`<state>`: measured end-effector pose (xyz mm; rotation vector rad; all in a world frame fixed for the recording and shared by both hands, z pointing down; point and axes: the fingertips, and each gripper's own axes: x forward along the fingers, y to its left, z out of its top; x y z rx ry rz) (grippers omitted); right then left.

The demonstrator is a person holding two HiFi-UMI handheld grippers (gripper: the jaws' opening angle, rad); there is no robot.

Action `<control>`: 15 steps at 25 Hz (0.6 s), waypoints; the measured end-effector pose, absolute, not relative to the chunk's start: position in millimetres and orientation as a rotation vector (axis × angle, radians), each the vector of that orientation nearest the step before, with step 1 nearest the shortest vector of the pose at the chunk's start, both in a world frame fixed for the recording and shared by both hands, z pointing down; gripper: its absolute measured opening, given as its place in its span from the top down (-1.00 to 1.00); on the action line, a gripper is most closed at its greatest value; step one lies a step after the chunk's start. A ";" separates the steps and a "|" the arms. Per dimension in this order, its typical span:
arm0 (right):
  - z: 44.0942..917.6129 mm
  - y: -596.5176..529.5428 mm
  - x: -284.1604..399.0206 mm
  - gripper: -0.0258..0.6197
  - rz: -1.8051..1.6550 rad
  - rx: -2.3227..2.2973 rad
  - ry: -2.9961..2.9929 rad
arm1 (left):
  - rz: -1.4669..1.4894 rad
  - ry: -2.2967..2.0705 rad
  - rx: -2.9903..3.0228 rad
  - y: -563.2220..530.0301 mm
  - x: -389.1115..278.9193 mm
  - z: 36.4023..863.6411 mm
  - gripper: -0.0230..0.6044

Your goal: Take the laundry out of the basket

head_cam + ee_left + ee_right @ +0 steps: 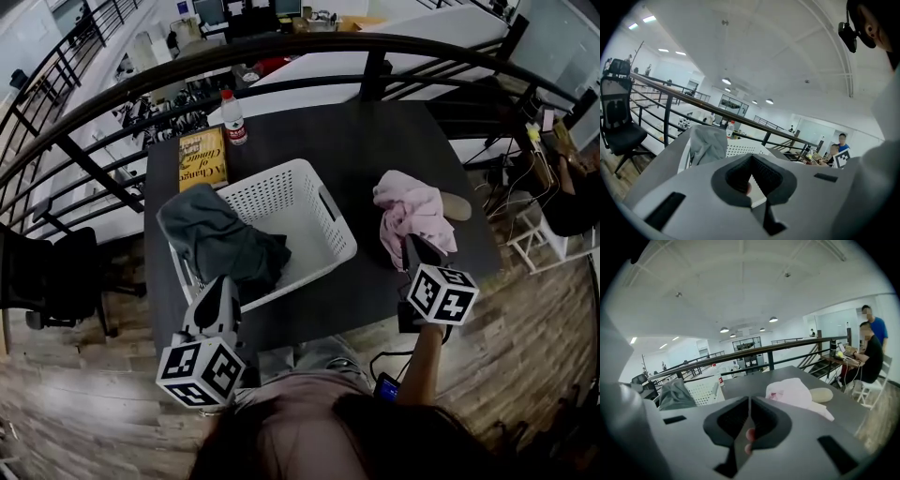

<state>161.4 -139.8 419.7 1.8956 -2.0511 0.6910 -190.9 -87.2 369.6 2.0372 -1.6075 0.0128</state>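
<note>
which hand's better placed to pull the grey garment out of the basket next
Left, probably. The left gripper is right by the grey garment draped over the basket rim; the right gripper is over by the pink garment on the table.

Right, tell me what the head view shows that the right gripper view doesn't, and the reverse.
Only the head view: the yellow book. Only the right gripper view: the ceiling lights and a standing person in blue. Both: the white basket, the grey garment draped over its rim, the pink garment on the table and the water bottle.
</note>
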 end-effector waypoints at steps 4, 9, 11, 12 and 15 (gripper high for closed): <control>415.2 -136.5 135.6 0.84 0.677 1.836 -2.106 | -0.009 -1.636 2.008 -76.3 -208.2 370.7 0.93; 406.6 -134.4 98.8 0.86 0.661 1.740 -2.190 | -0.025 -1.659 1.989 -65.7 -228.0 371.0 0.93; 402.9 -135.4 84.2 0.86 0.637 1.701 -2.222 | -0.027 -1.673 1.982 -62.3 -235.2 371.5 0.93; 401.1 -136.1 76.8 0.86 0.624 1.683 -2.237 | -0.027 -1.681 1.979 -60.7 -239.1 371.9 0.93; 395.9 -137.6 55.1 0.86 0.586 1.632 -2.270 | -0.034 -1.698 1.967 -56.2 -251.1 372.2 0.93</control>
